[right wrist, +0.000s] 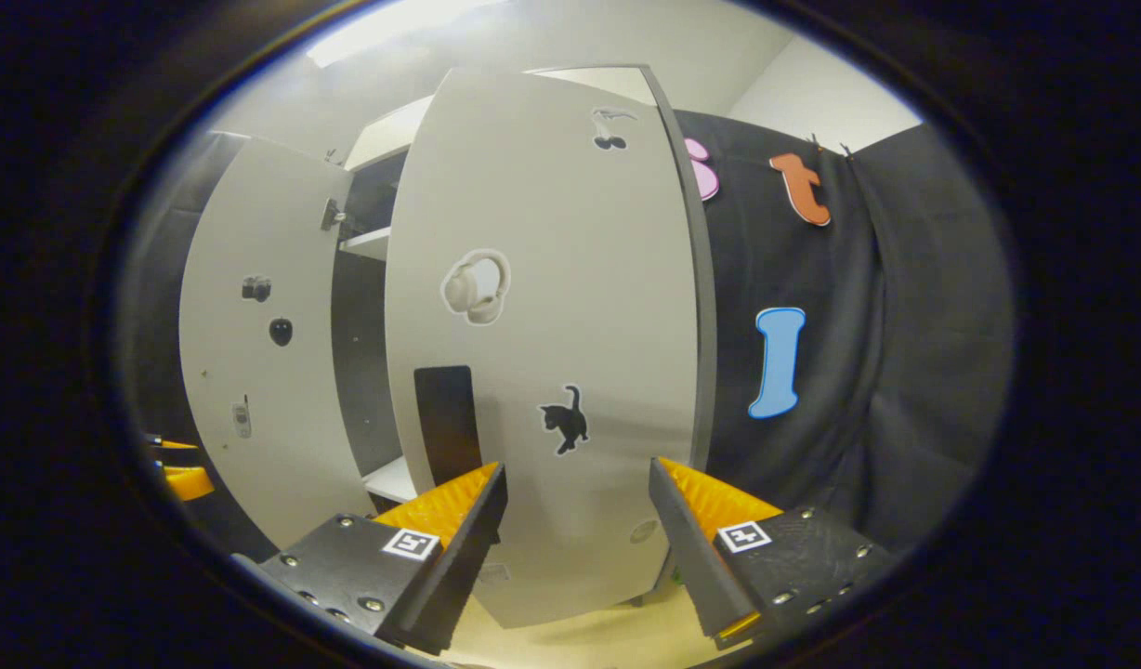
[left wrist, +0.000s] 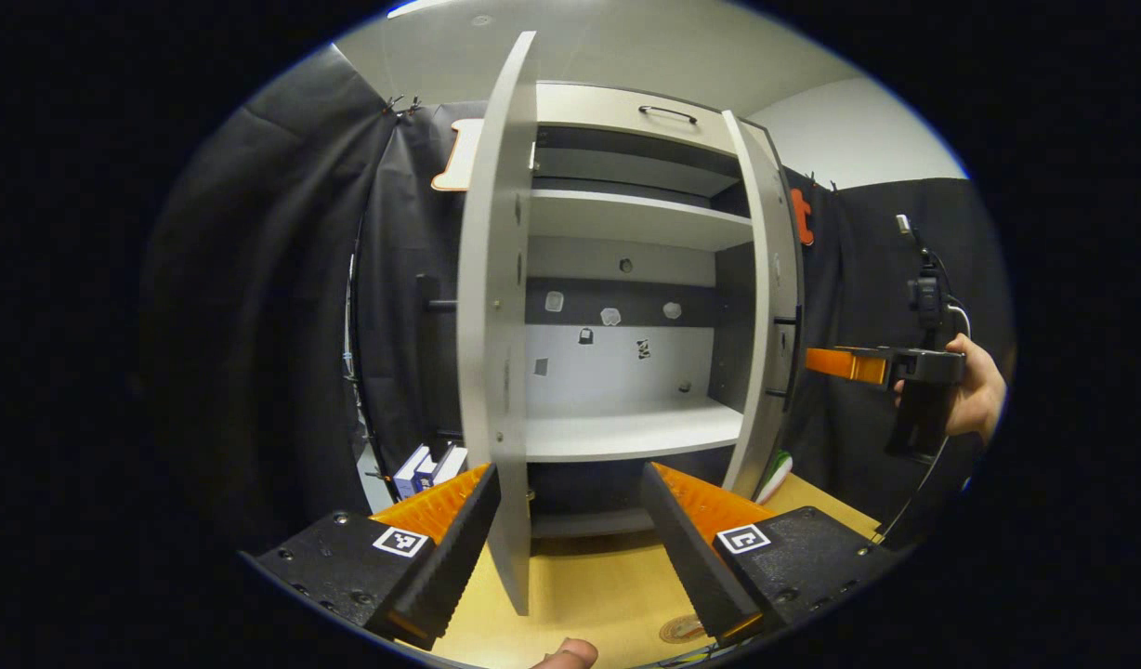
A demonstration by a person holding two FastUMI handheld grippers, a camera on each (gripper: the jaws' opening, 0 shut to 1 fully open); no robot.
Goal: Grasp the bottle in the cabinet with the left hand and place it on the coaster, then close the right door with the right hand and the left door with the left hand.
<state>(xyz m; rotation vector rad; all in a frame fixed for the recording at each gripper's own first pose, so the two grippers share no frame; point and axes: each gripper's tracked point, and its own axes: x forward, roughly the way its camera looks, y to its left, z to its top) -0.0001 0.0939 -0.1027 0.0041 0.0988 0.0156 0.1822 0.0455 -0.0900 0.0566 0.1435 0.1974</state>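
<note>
Pale wooden tabletop (left wrist: 589,576) is carrying the grey two-door cabinet (left wrist: 626,279) with bare shelves, the bottle unseen, while the left gripper (left wrist: 570,548) is gaping around the left door's (left wrist: 496,325) edge and the right gripper (right wrist: 578,548) is facing the right door (right wrist: 543,325) open-jawed, risking a glancing push.

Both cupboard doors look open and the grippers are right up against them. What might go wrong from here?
1. The left gripper straddles the edge of the pale grey left door; a swing may knock its open fingers.
2. The right gripper faces the pale grey right door with stickers; an off-centre push might slip.
3. The green-and-white object by the right door's foot may block closing.
</note>
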